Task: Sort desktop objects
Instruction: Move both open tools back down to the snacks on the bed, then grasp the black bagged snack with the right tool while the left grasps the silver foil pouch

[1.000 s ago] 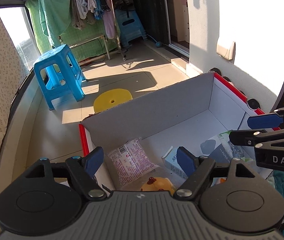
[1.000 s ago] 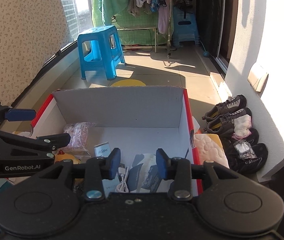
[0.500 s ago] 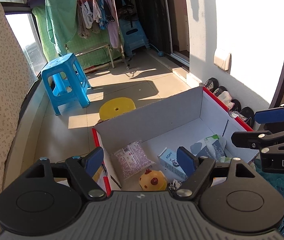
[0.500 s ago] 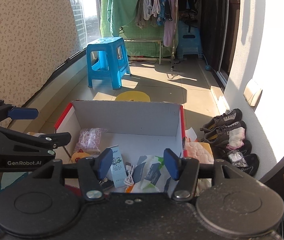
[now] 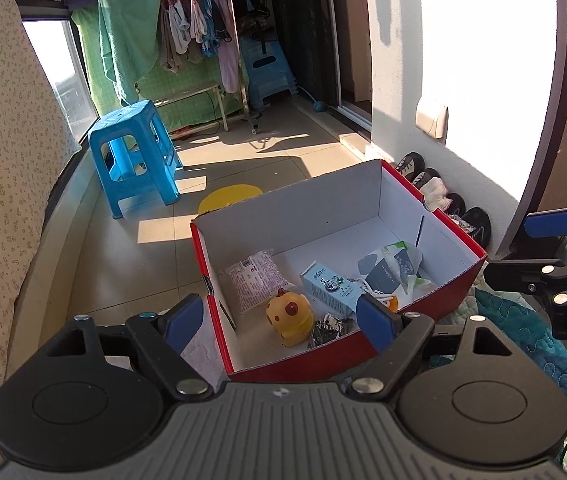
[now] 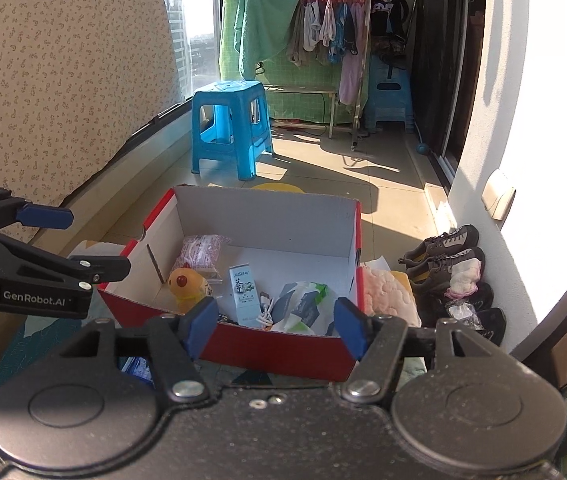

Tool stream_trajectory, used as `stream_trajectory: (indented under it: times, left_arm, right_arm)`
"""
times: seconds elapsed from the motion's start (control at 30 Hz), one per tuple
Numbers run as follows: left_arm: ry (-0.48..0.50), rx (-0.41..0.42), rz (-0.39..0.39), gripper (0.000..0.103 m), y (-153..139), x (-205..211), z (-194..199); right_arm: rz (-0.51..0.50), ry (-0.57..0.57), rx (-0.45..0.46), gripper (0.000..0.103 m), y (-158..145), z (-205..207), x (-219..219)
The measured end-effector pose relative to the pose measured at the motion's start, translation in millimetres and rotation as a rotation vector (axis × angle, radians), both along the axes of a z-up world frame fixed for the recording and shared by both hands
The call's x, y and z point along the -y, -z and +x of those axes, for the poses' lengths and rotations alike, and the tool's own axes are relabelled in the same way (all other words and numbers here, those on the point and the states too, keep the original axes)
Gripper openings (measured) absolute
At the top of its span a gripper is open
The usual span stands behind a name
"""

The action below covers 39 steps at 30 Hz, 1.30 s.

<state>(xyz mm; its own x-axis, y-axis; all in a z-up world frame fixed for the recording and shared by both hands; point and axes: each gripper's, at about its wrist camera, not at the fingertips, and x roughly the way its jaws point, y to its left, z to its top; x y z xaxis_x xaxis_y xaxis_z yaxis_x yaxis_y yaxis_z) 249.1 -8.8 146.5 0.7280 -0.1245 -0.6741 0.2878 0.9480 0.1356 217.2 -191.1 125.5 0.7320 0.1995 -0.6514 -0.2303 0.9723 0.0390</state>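
1. Left wrist view: the left tongs (image 5: pixel 279 322) are released and grasp nothing; their jaws have just been opening. Past them stands a red cardboard box (image 5: pixel 415 312) with a white inside. In the box lie a pink snack packet (image 5: pixel 257 280), a yellow toy chick (image 5: pixel 289 316), a small carton (image 5: pixel 329 288) and a tissue pack (image 5: pixel 391 270). A blue stool (image 5: pixel 135 156) stands beyond the box.
2. Right wrist view: the right tongs (image 6: pixel 277 326) are released and empty; their jaws have just been opening, above the box's near wall. Shoes (image 6: pixel 443 256) line the wall right of the box.
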Motion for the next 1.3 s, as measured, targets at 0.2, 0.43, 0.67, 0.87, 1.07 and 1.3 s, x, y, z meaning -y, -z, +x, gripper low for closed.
stream_trajectory:
  times: [0.2,0.43,0.67,0.87,1.07,1.3]
  left_arm:
    - [0.01,-0.01,0.005,0.084,1.5,-0.3,-26.1]
    - [0.03,-0.035,0.004,0.084,12.3,-2.1,-61.8]
    - [0.053,-0.057,0.018,0.084,32.3,0.5,-92.1]
    - [0.05,-0.053,-0.01,0.084,49.7,-4.8,-114.3]
    - [0.058,-0.075,-0.06,0.087,70.5,-6.1,-126.3]
    - [0.061,-0.082,-0.081,0.102,91.3,1.1,-124.4]
  right_arm:
    - [0.015,-0.01,-0.016,0.066,5.4,-25.3,3.5]
    - [0.018,-0.029,-0.042,0.067,20.3,-50.8,2.8]
    - [0.014,-0.03,-0.075,0.067,33.0,-71.4,4.4]
    - [0.029,-0.019,-0.111,0.067,48.5,-86.1,9.6]
    - [0.047,0.02,-0.152,0.067,69.0,-89.0,14.8]
    - [0.071,0.078,-0.179,0.067,86.6,-77.3,21.6]
